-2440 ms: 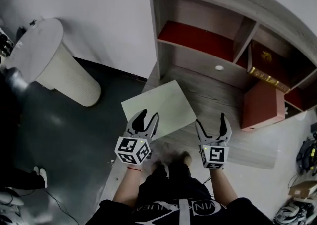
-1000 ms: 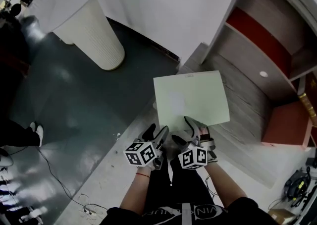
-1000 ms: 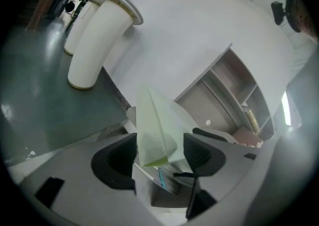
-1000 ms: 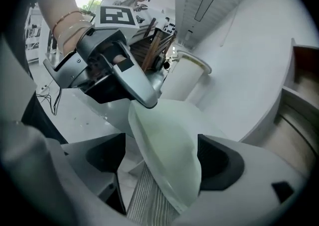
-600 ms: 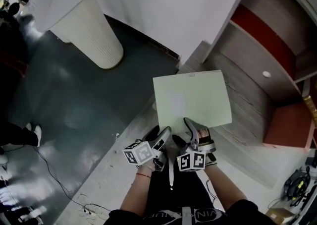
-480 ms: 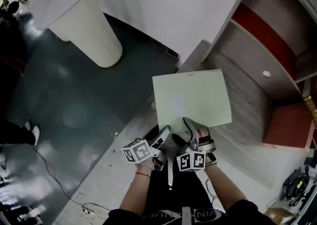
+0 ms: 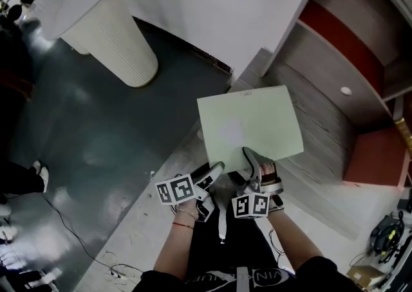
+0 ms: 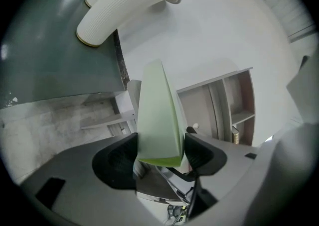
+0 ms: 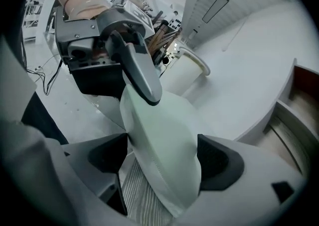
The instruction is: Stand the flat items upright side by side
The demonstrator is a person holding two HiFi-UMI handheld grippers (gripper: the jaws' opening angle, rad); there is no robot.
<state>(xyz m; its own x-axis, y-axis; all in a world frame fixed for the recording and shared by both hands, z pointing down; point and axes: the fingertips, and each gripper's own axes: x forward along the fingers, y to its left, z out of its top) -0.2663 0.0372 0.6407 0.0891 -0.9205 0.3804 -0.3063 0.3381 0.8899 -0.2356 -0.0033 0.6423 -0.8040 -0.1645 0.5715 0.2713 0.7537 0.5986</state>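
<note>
Shelf unit (image 7: 325, 127) ahead, green book (image 7: 248, 127) in both grippers, ready to tip upright.
I judged a slow swing best, both grips level so the book wouldn't twist, its bottom edge seated on the wooden base. The book lay across the base's near edge. Left gripper (image 7: 207, 173) and right gripper (image 7: 256, 163) had just been closing, jaws wide and clamped on the book's near edge.

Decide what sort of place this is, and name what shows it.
Probably an indoor workshop or studio: a wooden shelf unit with red-lined compartments, a dark floor with loose cables, and a white ribbed pedestal table.
</note>
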